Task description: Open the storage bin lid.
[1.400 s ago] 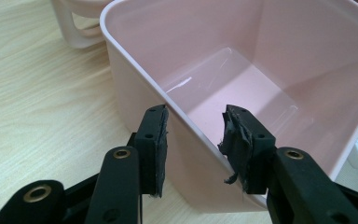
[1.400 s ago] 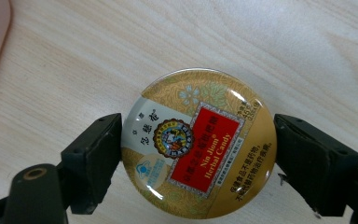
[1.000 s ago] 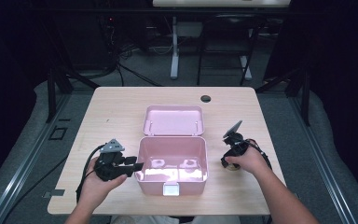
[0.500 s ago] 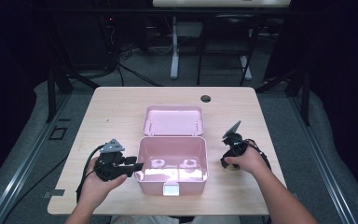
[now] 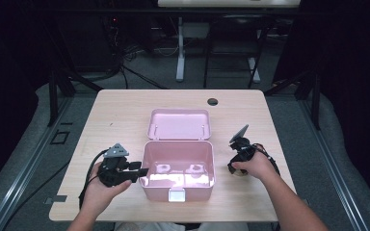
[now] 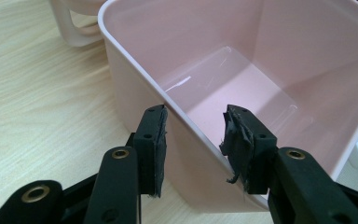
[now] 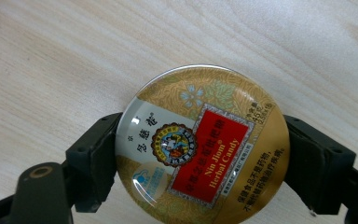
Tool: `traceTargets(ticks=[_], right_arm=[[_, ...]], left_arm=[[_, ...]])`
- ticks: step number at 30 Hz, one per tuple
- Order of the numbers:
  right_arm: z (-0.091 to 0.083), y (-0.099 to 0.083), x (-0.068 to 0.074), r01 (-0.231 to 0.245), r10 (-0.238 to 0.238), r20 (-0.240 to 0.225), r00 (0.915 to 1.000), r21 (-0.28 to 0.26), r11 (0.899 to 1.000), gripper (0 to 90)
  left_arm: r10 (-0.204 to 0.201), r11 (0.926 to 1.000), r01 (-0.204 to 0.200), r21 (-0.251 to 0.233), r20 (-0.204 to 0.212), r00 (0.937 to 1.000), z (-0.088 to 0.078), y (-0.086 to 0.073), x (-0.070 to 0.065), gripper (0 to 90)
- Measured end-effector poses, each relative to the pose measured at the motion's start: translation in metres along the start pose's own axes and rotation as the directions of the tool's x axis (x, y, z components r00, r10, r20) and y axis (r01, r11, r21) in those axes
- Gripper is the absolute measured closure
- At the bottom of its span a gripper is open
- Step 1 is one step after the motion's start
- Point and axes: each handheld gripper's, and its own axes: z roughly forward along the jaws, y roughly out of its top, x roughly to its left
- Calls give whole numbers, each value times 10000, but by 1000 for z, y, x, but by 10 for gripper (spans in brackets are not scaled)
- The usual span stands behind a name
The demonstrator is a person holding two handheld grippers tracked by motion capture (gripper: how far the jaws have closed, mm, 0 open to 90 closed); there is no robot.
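Pale wooden bench [image 5: 120, 115], dark room behind. Right gripper [image 7: 200, 154] has its jaws pressed on the rim of one round candy tin [image 7: 201, 145], lying flat just right of the single pink box [image 5: 177, 166] (lid hinged back) — likely the pick-up step. Left gripper [image 6: 193, 140] straddles the box's near wall, jaws apart, not pressing. Next — lift the tin into the box.

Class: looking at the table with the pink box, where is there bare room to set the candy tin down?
The pink box holds nothing. Bare wood lies between the lid and the table's far edge, and on the far left. It is crowded beside the box walls, where the left gripper and right gripper sit.
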Motion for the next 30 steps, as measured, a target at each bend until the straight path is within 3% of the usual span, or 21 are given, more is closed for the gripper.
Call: traceTargets(ticks=[14, 23, 30], right_arm=[[-7, 0, 1, 187, -187, -34, 9998, 6, 9998, 198], [-23, 0, 5, 361, -361, 17, 9993, -334, 9988, 198], [-41, 0, 5, 551, -550, 62, 9985, -287, 9981, 199]], left_arm=[[8, 10000, -8, 12, -14, 10000, 0, 0, 0, 589], [16, 10000, -15, 20, -33, 10000, 0, 0, -1, 589], [13, 10000, -13, 19, -30, 10000, 0, 0, 0, 589]])
